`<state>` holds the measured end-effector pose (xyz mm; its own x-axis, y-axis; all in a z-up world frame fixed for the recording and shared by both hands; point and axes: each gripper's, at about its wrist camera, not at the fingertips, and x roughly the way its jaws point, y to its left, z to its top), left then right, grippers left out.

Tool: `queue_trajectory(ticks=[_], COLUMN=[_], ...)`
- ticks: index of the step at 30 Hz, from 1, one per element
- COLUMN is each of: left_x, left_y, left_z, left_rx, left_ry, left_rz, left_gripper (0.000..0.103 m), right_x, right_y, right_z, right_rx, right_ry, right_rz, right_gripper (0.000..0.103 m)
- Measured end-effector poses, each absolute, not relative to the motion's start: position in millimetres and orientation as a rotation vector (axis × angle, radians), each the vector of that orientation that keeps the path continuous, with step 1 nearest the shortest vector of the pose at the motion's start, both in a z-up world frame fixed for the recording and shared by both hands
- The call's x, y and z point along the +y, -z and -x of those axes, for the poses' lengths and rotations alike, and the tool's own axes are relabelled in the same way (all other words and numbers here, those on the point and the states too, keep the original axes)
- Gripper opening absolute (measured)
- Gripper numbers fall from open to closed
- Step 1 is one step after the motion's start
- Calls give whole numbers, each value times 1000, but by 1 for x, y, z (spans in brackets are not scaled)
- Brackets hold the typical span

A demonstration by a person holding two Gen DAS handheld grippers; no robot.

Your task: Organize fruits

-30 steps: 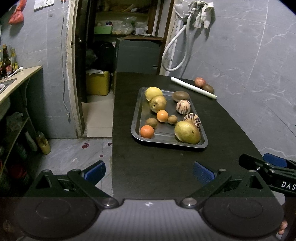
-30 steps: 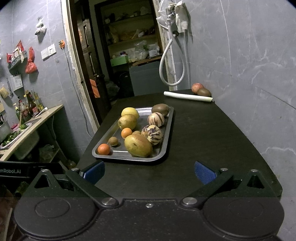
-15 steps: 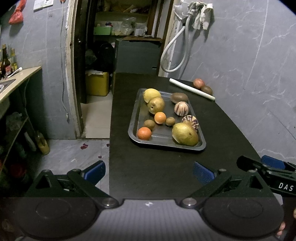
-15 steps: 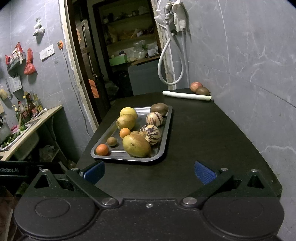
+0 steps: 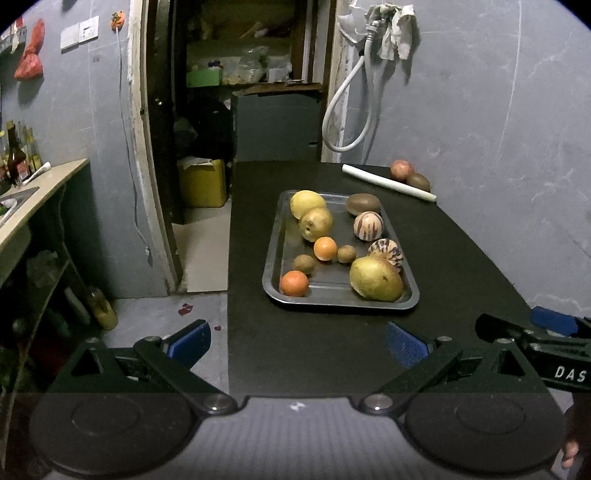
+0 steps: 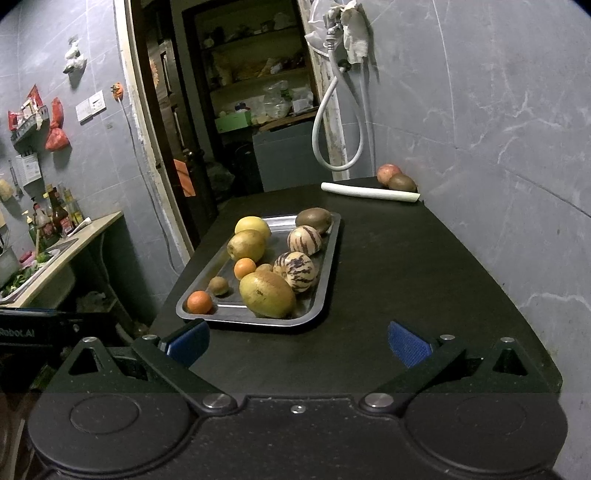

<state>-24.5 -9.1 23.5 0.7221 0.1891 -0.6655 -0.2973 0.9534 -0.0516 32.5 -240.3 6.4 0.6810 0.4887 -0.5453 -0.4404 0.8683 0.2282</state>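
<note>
Both tools, left tool [image 5: 295, 341] & right tool [image 6: 297, 339], have eased back from the tray [image 5: 271, 273] w/ jaws wide & empty, fruit untouched mid-tabletop [image 6: 424, 280], two strays at far right corner—no pick begun yet.

I'm facing grey marbled wall tiles [image 6: 498, 122] under dim light. A white hose [image 5: 343, 107] loops from a tap by the wall, a rag [image 5: 397, 27] hanging over it. Ahead, a dark doorway [image 5: 207, 110] opens onto cluttered shelves [image 6: 258, 85]. My black tabletop [image 5: 314, 350] runs forward; a pale counter [image 5: 33, 199] with bottles [image 5: 16, 153] sits left.
</note>
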Motion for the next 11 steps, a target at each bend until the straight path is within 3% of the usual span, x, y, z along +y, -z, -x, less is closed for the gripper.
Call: queue_trajectory(ticks=[11], left_x=[-4], left_y=[-22], left_z=[20], left_rx=[715], left_ry=[-274], left_rz=[163], left_gripper=[102], right_x=[-241], right_y=[-7], right_z=[-35], right_rx=[637], right_ry=[-521], right_rz=[-79], right_gripper=[102])
